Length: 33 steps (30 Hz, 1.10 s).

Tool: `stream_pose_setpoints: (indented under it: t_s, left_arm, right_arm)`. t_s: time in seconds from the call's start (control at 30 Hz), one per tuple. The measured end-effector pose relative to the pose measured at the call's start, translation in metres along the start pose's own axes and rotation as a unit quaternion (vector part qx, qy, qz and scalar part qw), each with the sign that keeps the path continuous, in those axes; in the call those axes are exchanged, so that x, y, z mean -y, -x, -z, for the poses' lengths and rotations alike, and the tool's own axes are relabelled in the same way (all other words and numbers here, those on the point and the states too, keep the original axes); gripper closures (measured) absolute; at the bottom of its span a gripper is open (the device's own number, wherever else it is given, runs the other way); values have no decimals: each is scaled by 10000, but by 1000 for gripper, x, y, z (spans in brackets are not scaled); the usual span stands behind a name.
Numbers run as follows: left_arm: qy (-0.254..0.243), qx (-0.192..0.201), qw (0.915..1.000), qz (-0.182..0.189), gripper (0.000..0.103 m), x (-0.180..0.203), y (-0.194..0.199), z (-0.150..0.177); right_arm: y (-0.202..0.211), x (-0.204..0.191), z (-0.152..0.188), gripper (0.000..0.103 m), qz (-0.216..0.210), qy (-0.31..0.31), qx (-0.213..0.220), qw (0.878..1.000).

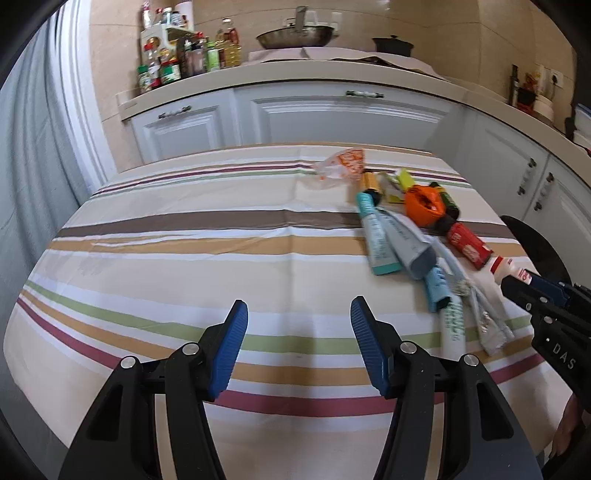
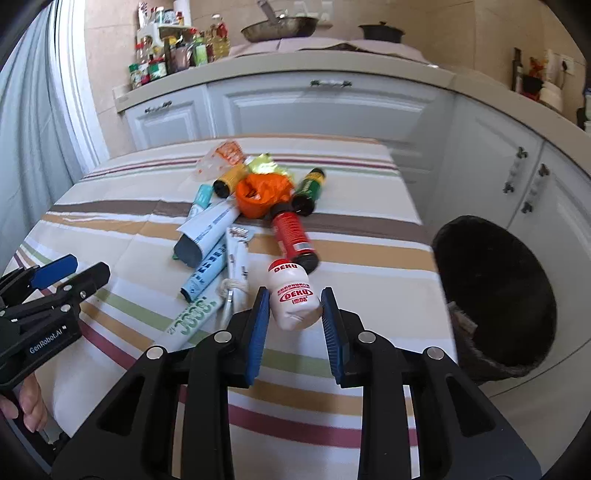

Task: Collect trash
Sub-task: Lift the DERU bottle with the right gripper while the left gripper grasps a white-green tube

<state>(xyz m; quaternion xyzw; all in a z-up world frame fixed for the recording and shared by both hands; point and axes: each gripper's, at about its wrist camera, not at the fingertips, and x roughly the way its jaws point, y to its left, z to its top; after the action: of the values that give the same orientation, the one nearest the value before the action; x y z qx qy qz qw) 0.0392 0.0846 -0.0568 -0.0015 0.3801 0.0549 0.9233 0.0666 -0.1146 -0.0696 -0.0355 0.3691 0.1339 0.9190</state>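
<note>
My right gripper (image 2: 293, 295) is shut on a small white bottle with red lettering (image 2: 293, 297), held just above the striped tablecloth (image 2: 351, 258). The bottle (image 1: 502, 267) and right gripper (image 1: 517, 282) also show in the left wrist view. My left gripper (image 1: 299, 314) is open and empty over the cloth, left of the trash pile. The pile holds pale blue tubes (image 2: 207, 229), a red bottle (image 2: 293, 236), an orange wrapper (image 2: 262, 195), a green bottle (image 2: 312, 188) and a yellow bottle (image 2: 231, 181). A black-lined trash bin (image 2: 495, 295) stands right of the table.
White kitchen cabinets (image 2: 314, 110) run behind and to the right of the table. The counter carries spice jars (image 2: 162, 55), a wok (image 2: 280, 26) and a black pot (image 2: 382, 31). A curtain (image 2: 26, 129) hangs at the left. The left gripper (image 2: 55, 280) shows at the left edge of the right wrist view.
</note>
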Motion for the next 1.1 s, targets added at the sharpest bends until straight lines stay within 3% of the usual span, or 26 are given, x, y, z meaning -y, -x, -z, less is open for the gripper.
stream_pose_setpoints:
  t_s: [0.47,0.73,0.83,0.9,0.97,1.1]
  left_arm:
    - [-445,-2,9972,594,46,61,11,9]
    - [-570,-258,9960,638,47,78,-4,19]
    - [-569,-310,9957,655,61,79,-6,22]
    - [-664,-273,9951,678,78,80,-6,22]
    - [-724,-248,9947,685,88,81,-5,23]
    - [-779,-242,9933,819,92,81,-1,25]
  right_arm:
    - [36,66,15,75,701,-466,381,9957]
    - [40,90,26,75,760,-715,405,9937]
    - [40,92,29,75,737,-755,402,9936]
    - [40,93,30,75,725,-769,400,9936]
    - [40,93,31,75,705,-783,395,9937]
    - [41,92,31,75,684,-787,400,9937]
